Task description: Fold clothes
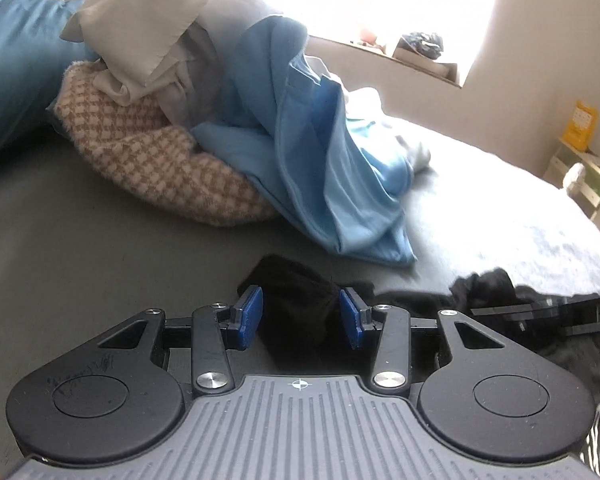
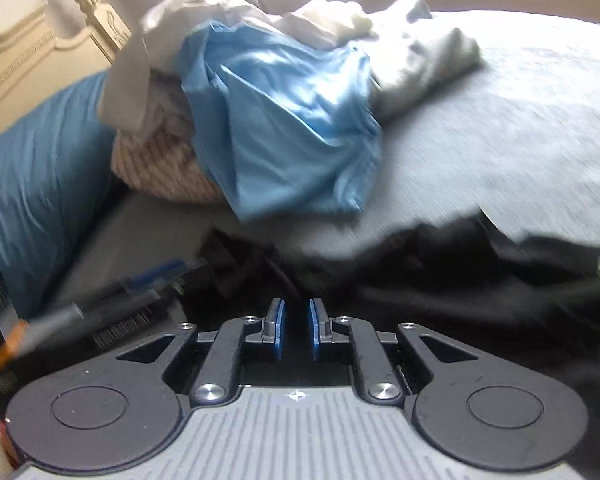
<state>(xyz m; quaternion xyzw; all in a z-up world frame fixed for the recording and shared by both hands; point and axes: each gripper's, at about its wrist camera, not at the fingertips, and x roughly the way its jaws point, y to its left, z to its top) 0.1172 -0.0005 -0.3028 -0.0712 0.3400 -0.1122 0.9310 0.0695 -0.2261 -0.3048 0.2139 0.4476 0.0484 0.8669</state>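
Black fabric (image 1: 296, 304) lies closest, a corner of it sitting between the blue pads of the left gripper (image 1: 300, 318), whose jaws stand wide and do not touch it. On the right gripper (image 2: 297, 330) the jaws are narrow with a dark slit between them — the blurred view doesn't let me tell whether they pinch the black garment beneath. Further back on the grey bed (image 1: 100, 248) sits a heap: light blue cloth (image 2: 288, 120), a houndstooth piece (image 1: 160, 160), pale grey clothing (image 1: 140, 32) — beside a teal pillow (image 1: 16, 72).
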